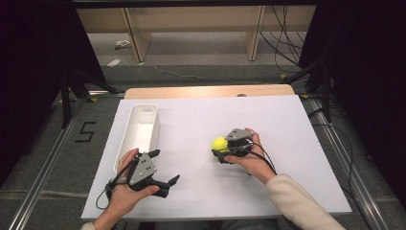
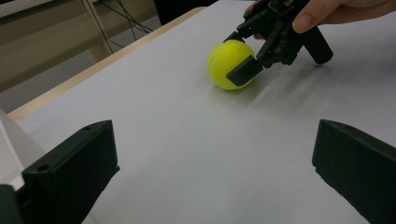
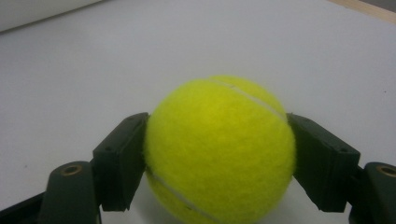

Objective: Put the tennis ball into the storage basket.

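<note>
My right gripper (image 3: 217, 154) pinches the fuzzy yellow tennis ball (image 3: 219, 149) on the white worktop (image 1: 268, 120); centred, steady pressure should prevent slipping, my left gripper (image 1: 165, 167) spread idle.

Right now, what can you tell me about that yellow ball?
The tennis ball is bright yellow-green, fuzzy like felt, with a thin pale seam curving over it. It looks whole and round. It sits on the white table, right of the middle, with the right gripper closed on its two sides, one black jaw pressing each.
</note>
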{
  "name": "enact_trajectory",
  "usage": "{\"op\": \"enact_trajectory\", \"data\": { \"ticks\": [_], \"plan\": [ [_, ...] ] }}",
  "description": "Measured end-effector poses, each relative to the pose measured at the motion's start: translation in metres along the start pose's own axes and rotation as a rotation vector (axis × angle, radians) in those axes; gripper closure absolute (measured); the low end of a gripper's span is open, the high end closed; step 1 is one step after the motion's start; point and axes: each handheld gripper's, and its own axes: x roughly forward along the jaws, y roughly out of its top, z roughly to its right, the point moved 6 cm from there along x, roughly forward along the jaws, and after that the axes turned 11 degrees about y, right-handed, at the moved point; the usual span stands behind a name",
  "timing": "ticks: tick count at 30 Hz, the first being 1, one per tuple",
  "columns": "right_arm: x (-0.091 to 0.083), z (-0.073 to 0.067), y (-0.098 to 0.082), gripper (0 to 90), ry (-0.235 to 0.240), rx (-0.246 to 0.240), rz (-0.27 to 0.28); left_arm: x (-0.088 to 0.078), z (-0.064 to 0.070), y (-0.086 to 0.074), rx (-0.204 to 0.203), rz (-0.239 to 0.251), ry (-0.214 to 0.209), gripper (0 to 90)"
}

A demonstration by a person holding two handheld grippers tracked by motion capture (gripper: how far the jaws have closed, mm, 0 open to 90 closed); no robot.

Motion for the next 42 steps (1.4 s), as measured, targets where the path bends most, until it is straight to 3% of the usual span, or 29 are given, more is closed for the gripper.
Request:
{"op": "enact_trajectory", "data": {
  "ticks": [42],
  "plan": [
    [-0.010,0.003,0.012,26.4,0.002,0.040,0.045,-0.001,0.000,0.000,-0.003,0.001,-0.001,0.0]
  ]
}}
